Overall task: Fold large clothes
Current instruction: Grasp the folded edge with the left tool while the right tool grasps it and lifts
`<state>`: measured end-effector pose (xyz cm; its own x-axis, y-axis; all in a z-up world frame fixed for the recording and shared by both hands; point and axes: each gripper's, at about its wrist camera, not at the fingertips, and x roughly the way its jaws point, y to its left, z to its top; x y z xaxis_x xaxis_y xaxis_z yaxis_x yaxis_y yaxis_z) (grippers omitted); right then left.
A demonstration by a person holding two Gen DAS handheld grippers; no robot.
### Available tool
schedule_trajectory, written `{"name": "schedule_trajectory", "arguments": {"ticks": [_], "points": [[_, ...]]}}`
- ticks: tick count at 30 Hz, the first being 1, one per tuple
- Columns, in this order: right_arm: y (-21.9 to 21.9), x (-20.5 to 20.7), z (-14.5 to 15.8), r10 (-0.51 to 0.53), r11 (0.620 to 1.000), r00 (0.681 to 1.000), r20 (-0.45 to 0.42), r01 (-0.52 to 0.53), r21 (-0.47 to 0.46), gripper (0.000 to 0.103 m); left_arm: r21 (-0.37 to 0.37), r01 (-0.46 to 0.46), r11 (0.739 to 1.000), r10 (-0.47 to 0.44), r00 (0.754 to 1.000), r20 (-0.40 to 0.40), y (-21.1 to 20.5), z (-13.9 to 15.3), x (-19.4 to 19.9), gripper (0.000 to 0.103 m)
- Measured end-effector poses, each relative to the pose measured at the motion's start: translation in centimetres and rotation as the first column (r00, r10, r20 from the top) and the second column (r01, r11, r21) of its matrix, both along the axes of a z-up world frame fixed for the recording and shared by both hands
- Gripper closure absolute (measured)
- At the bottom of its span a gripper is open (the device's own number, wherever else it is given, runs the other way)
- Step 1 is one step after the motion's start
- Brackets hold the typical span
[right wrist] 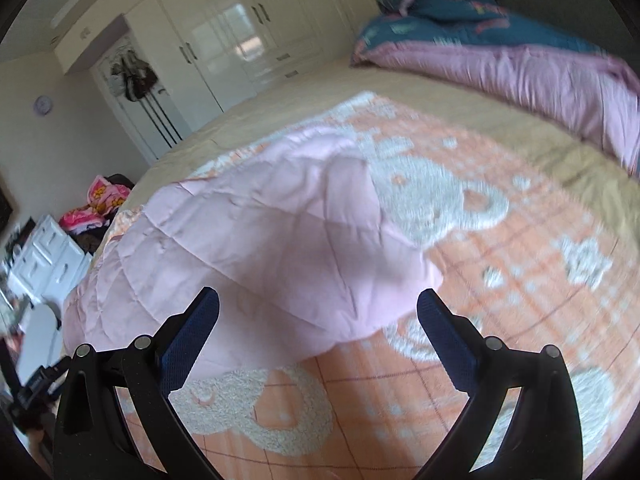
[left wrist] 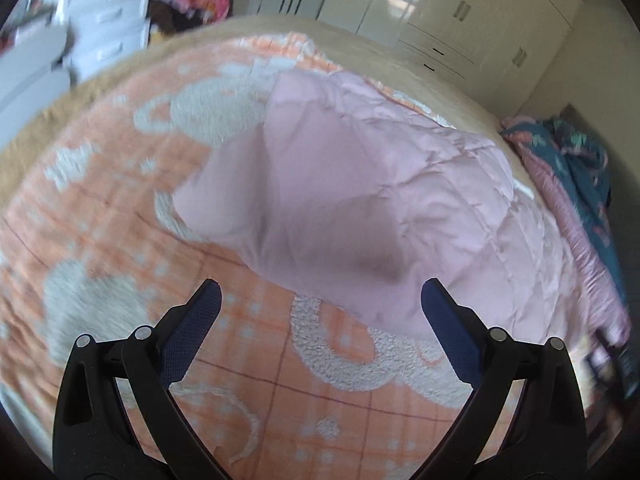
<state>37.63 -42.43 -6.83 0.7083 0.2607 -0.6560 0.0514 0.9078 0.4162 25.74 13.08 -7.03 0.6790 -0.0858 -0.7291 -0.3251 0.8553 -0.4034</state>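
Both tools, left tool (left wrist: pixel 320 300) and right tool (right wrist: pixel 318 308), wide open, empty; pink quilted garment (left wrist: pixel 360 184) just ahead, apparently untouched.

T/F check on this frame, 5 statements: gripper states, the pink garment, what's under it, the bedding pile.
1. Both grippers are open and hold nothing. True: the left gripper and the right gripper have their jaws wide apart with no cloth between them.
2. The pink quilted garment lies on the orange blanket. True.
3. The garment is a neat, finished square. False: it lies rumpled, with uneven edges and creases.
4. The orange blanket is plain. False: it has white fluffy shapes and a thin grid of lines.
5. The teal and pink bedding pile lies on top of the garment. False: it lies apart, at the far edge of the bed.
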Motion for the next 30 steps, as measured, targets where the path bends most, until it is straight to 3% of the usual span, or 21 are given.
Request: {"name": "schedule_trajectory", "arguments": {"ticks": [1,5,11,15,20,22,23,24,27,30], "points": [[-0.3,0.5,-0.9,-0.007,0.999,0.999,-0.032,0.008,0.04,0.004,-0.08,-0.006,0.997,0.007,1.0,0.006,0.7,-0.7,0.3,0.009],[-1.0,2.2,-3.7,0.009,0.983,0.994,-0.113,0.012,0.186,0.004,-0.266,-0.072,0.961,0.079,0.997,0.016,2.9,-2.6,1.4,0.009],[-1.2,4.8,-6.3,0.011,0.951,0.987,-0.162,0.04,0.305,0.004,-0.38,-0.095,0.92,0.113,0.993,0.025,3.9,-4.5,3.8,0.009],[-0.5,6.0,-6.5,0.002,0.949,0.99,-0.138,0.042,0.312,0.004,-0.438,-0.089,0.895,0.117,0.992,0.036,4.1,-5.7,5.0,0.009],[-0.1,7.5,-7.1,0.015,0.944,0.995,-0.101,0.02,0.33,0.004,-0.418,-0.083,0.905,0.121,0.991,0.066,3.5,-5.9,6.1,0.008],[0.1,7.8,-7.0,0.02,0.941,0.997,-0.071,0.005,0.339,0.018,-0.406,-0.08,0.91,0.122,0.989,0.081,3.3,-5.9,6.3,0.011],[0.3,7.9,-6.8,0.041,0.935,0.998,-0.038,-0.025,0.355,0.038,-0.39,-0.072,0.918,0.118,0.988,0.095,3.0,-5.6,6.3,0.022],[0.8,8.0,-6.4,0.052,0.935,0.999,-0.014,-0.043,0.353,0.05,-0.376,-0.067,0.924,0.114,0.988,0.105,2.8,-5.3,6.3,0.037],[1.9,7.5,-4.8,0.085,0.948,0.995,0.059,-0.099,0.303,0.066,-0.273,-0.041,0.961,0.084,0.985,0.149,1.6,-3.2,6.3,0.06],[2.9,6.8,-2.7,0.12,0.966,0.985,0.121,-0.144,0.213,0.072,-0.133,-0.025,0.991,0.048,0.984,0.172,-0.1,-0.9,5.9,0.068]]}}
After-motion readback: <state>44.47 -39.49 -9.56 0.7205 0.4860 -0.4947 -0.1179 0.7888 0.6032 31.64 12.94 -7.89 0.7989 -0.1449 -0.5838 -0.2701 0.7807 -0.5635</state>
